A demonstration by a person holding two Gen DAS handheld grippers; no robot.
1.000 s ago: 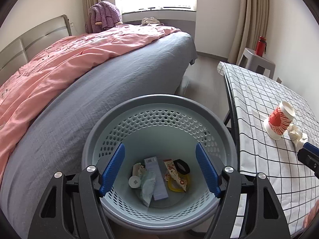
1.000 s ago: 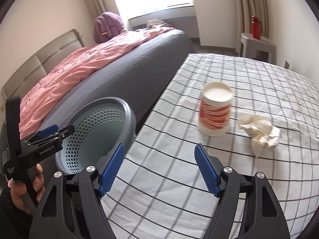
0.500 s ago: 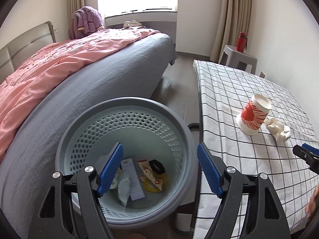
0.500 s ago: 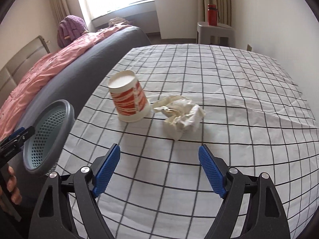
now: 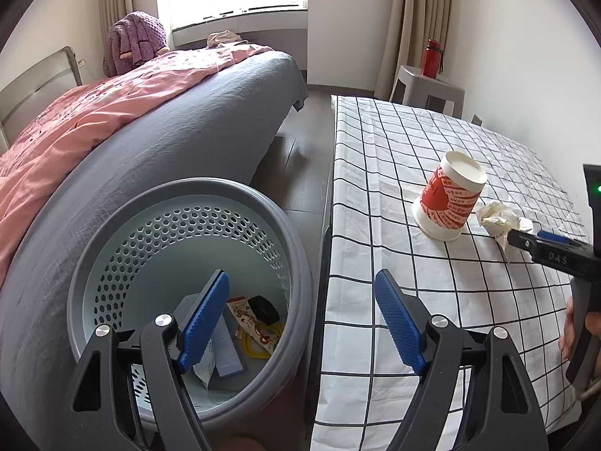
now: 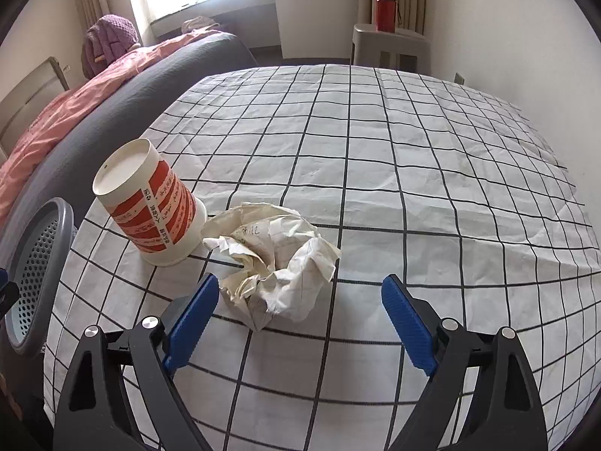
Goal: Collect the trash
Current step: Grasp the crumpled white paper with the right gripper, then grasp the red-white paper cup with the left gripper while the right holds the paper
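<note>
Bedroom daylight falls on my checked-cloth bench (image 6: 375, 173). My right tongs (image 6: 296, 300) have just been opening and stand spread, nothing pinched, with the crumpled paper (image 6: 274, 263) lying just ahead between the blue pads, closer to the pad at 9 o'clock. At 10 o'clock of it an upturned red-and-white paper cup (image 6: 150, 203) touches the wad. My left tongs (image 5: 300, 315), also just opened and empty, hover over the perforated waste basket (image 5: 124, 233) beside the bench. I judge the grasp needs centring: shift slightly toward 9 o'clock, sink until both pads flank the wad, then squeeze without nudging the cup.
</note>
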